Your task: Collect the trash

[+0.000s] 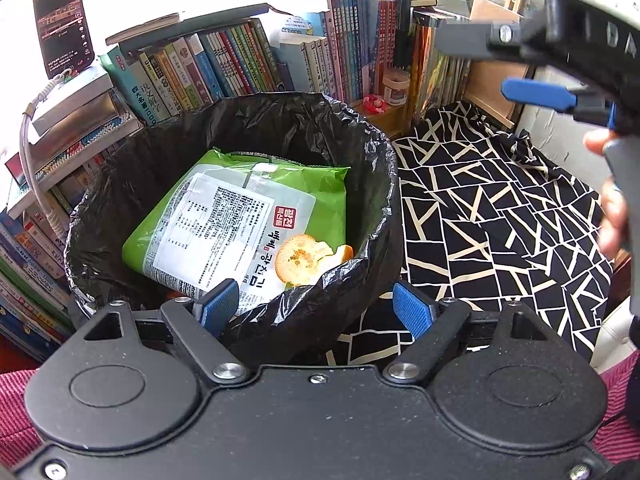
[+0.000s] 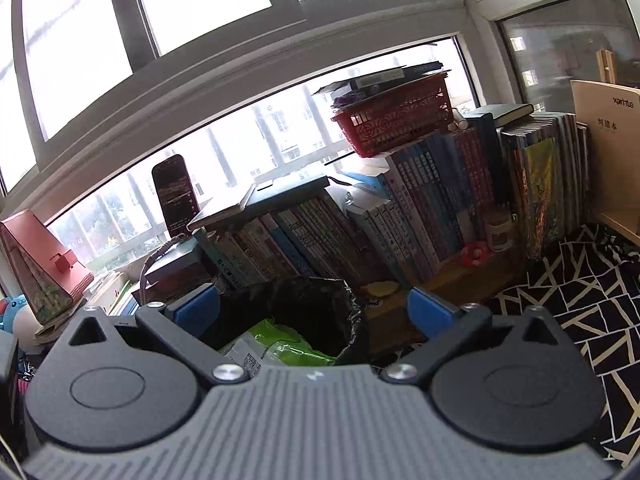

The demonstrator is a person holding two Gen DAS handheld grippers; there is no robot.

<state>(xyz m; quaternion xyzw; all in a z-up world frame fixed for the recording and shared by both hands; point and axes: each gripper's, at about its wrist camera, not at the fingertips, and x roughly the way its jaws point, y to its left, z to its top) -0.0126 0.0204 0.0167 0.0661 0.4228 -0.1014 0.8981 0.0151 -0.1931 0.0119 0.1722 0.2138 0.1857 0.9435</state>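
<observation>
Lying in bin [image 1: 372, 184], green packet [image 1: 240, 220] beyond empty left hand-held gripper [image 1: 316, 308]

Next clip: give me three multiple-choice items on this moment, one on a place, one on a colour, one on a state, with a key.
1. Where is the green packet?
A. on the patterned cloth
B. inside the bin
C. in the red basket

2. What colour is the bin liner?
A. black
B. white
C. blue

3. How is the left tool?
A. shut on the packet
B. shut on the liner
C. open, holding nothing

Key: 1 B, the packet lies inside the lined bin. 2 A, the plastic folded over the rim is black. 3 C, its blue pads are spread wide with nothing between them; the right tool is open too.
</observation>
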